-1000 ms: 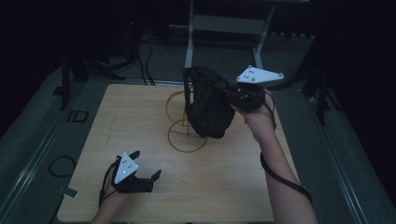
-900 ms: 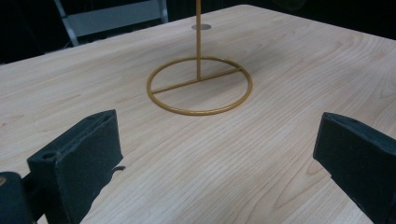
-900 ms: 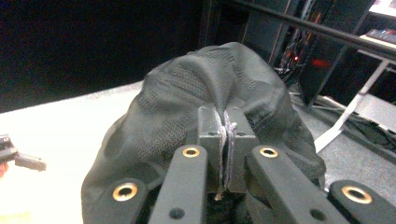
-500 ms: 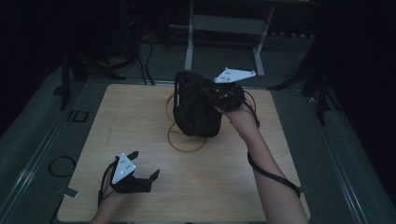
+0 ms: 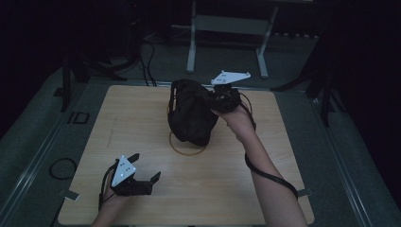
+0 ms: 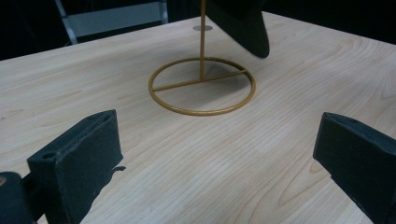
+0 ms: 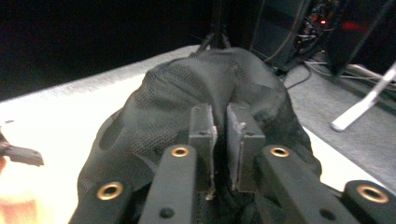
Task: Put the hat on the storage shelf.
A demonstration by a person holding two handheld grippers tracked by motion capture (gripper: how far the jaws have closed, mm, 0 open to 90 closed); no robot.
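A black mesh cap point(image 5: 191, 118) hangs draped over a gold wire stand point(image 5: 188, 150) at the middle of the wooden table point(image 5: 118, 118). My right gripper point(image 5: 208, 97) reaches into the cap's top from the right. Its jaws have just been opening. In the right gripper view its pads point(image 7: 201, 128) stand a narrow gap apart, with a fold of the cap point(image 7: 187, 93) rising around my right gripper point(image 7: 221, 126). My left gripper point(image 5: 145, 166) rests open near the front left edge. In the left gripper view, my left gripper point(image 6: 219, 135) faces the stand's ring point(image 6: 205, 112) and the cap's lower edge point(image 6: 243, 23).
A grey metal frame point(image 5: 227, 23) stands on the floor behind the table, with cables point(image 5: 146, 56) beside it. A cable loop point(image 5: 61, 168) lies on the floor at the left. The room around the table is dark.
My right gripper has carried the cap leftward and down onto the stand. The left gripper has stayed put.
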